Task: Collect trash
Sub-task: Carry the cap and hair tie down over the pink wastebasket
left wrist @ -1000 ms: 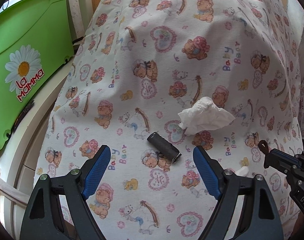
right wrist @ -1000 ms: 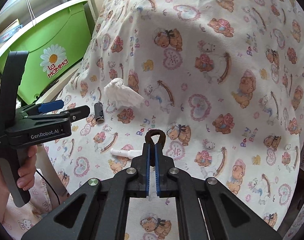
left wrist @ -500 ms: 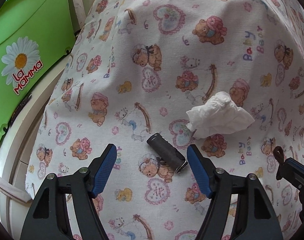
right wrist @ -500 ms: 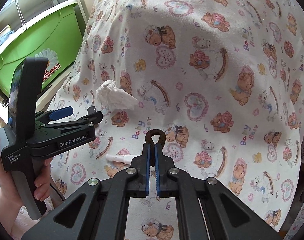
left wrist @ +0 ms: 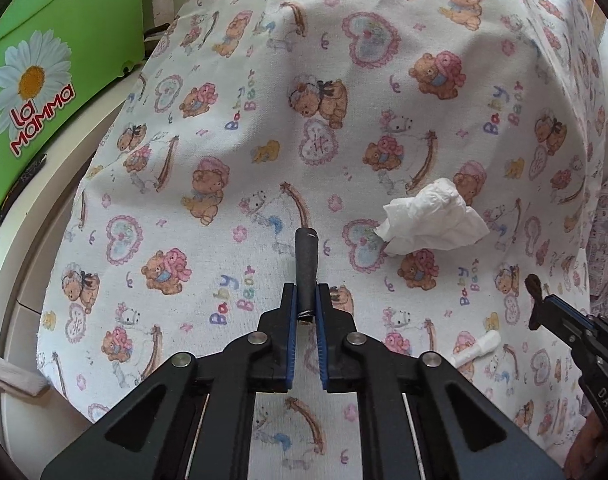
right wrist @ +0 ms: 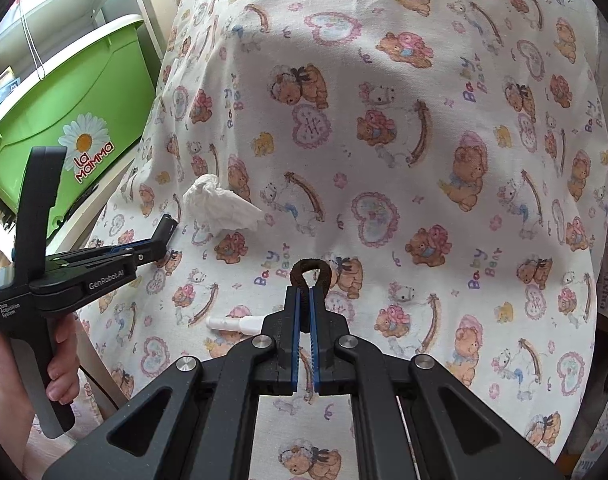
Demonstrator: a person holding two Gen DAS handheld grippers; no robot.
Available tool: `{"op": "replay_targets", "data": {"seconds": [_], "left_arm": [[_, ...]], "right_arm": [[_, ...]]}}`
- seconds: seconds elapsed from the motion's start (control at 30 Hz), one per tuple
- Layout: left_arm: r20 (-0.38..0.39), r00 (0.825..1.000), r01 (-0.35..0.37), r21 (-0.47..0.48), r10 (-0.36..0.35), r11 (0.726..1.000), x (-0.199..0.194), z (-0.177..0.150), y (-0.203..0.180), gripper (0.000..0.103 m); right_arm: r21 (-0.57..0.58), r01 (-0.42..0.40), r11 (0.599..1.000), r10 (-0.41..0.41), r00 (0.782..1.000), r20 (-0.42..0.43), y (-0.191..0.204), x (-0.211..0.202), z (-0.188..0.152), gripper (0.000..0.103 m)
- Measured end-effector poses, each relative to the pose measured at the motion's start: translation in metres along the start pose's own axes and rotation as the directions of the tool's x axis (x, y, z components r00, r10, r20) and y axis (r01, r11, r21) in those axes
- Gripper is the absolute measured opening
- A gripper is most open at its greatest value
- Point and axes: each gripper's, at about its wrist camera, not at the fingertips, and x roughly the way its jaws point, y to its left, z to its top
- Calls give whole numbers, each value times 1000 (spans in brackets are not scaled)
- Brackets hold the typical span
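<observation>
One big cloth with a teddy-bear print (left wrist: 232,128) covers the whole surface; what is under it I cannot tell. Beside it, at the left, stands a green plastic bin (left wrist: 68,32) with a daisy and the words "La Mamma". On the cloth lies a crumpled white tissue (left wrist: 428,220), well apart from both tools, and a small white plastic tube (right wrist: 234,323) lies near the right gripper (right wrist: 305,308). The left gripper (left wrist: 305,304) is clenched on a dark grey cylinder (left wrist: 306,268), which points forward above the cloth. The right gripper is closed around a brown loop, perhaps a hair tie (right wrist: 309,270), which sticks out past its tips.
</observation>
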Motion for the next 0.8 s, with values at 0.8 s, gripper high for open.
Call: {"op": "replay_targets", "data": {"seconds": [0.8], "left_arm": [[141, 990, -37, 138, 17, 990, -92, -39, -20, 7]], "right_arm": [[-19, -70, 997, 72, 987, 146, 44, -59, -26, 5]]}}
